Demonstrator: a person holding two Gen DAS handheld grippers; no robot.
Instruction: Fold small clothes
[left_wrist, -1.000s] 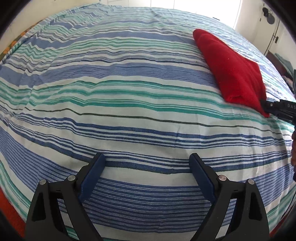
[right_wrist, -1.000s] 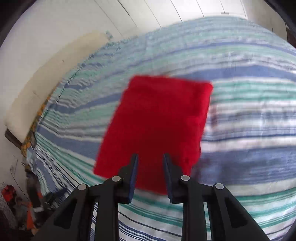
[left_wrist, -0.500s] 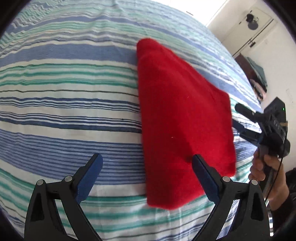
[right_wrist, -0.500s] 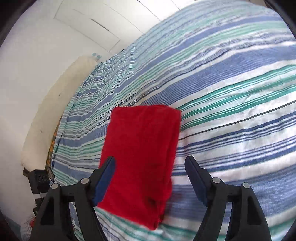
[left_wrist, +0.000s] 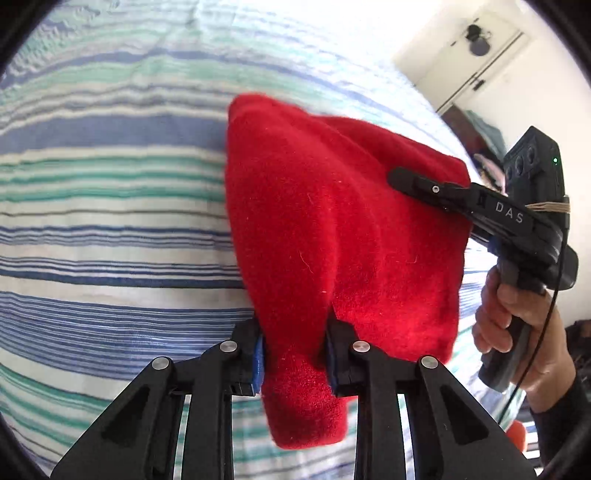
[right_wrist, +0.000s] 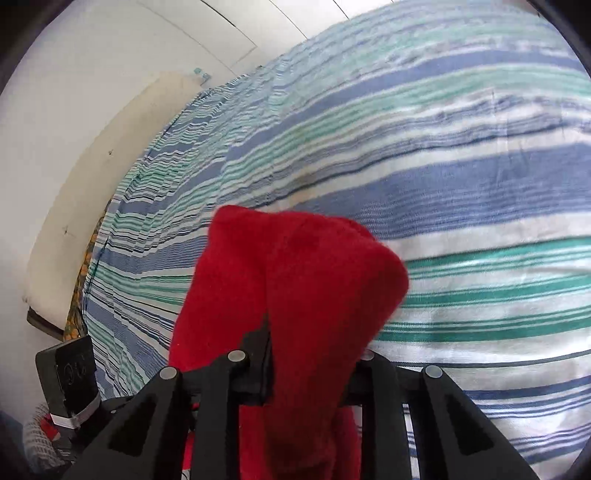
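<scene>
Grip: left gripper and right gripper have just closed, each clamped on red cloth; purpose: likely lifting near edge off striped bedsheet for next fold

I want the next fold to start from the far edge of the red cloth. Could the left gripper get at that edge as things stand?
Probably not yet: the left gripper has just closed on the red cloth's near corner, and the right gripper pinches another. It must let go first.
</scene>
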